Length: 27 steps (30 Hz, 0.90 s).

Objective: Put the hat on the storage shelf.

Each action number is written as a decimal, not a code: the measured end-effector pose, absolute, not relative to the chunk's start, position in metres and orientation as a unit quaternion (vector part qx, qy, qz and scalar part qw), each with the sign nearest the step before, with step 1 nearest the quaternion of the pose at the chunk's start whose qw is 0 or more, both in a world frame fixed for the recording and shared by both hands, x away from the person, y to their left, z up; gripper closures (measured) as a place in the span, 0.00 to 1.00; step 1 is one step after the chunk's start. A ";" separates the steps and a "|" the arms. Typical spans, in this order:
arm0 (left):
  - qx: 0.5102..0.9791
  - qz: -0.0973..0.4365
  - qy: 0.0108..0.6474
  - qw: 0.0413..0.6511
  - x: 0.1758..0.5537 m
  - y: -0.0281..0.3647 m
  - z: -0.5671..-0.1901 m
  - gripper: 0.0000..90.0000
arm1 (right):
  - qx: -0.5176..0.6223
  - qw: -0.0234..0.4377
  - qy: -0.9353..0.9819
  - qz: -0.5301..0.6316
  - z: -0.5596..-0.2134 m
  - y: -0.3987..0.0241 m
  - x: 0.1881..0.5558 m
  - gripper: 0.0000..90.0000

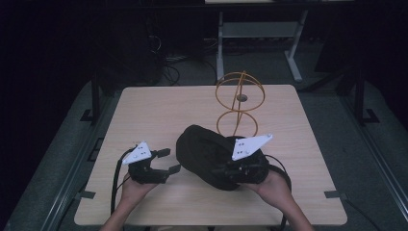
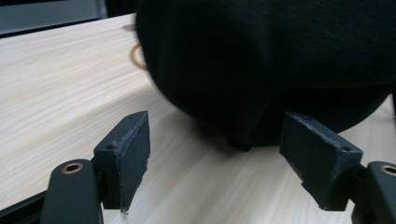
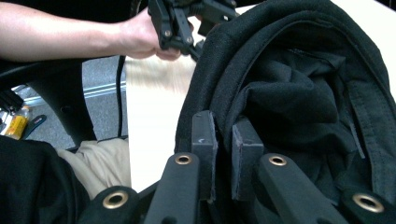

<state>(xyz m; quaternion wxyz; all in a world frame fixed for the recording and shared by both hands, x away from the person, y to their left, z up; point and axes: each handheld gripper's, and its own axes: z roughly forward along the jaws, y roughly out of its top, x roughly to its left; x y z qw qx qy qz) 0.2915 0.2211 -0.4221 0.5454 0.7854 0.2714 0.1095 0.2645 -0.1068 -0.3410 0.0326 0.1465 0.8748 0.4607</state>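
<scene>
Right gripper [image 3: 223, 140] has its jaws pinched tight on the rim of the black fabric cap [image 1: 204, 151], held at the centre of the high view over the pale wooden table [image 1: 159, 108]. Left gripper [image 2: 215, 154] sits wide open just beside the cap, lower left, gripping nothing.

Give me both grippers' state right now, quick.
Left gripper: open, holding nothing, jaws facing the black fabric cap.
Right gripper: shut on the cap's rim.
</scene>
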 end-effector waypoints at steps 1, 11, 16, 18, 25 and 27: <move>0.787 0.108 0.267 0.546 0.292 0.219 -0.421 0.27 | 0.146 0.036 0.874 0.463 -0.338 -0.107 0.265 0.92; 0.777 0.092 0.233 0.577 0.297 0.201 -0.407 0.28 | 0.138 0.039 0.863 0.484 -0.320 -0.108 0.263 0.92; 0.757 0.059 0.232 0.608 0.305 0.194 -0.398 0.47 | 0.121 0.039 0.859 0.497 -0.312 -0.109 0.259 0.92; 0.761 0.069 0.219 0.607 0.303 0.190 -0.396 0.63 | 0.119 0.044 0.857 0.499 -0.309 -0.110 0.258 0.92; 0.758 0.073 0.211 0.612 0.306 0.188 -0.389 0.93 | 0.125 0.044 0.851 0.509 -0.307 -0.118 0.256 0.92; 0.761 0.077 0.207 0.610 0.306 0.189 -0.386 0.94 | 0.127 0.046 0.848 0.512 -0.308 -0.122 0.256 0.92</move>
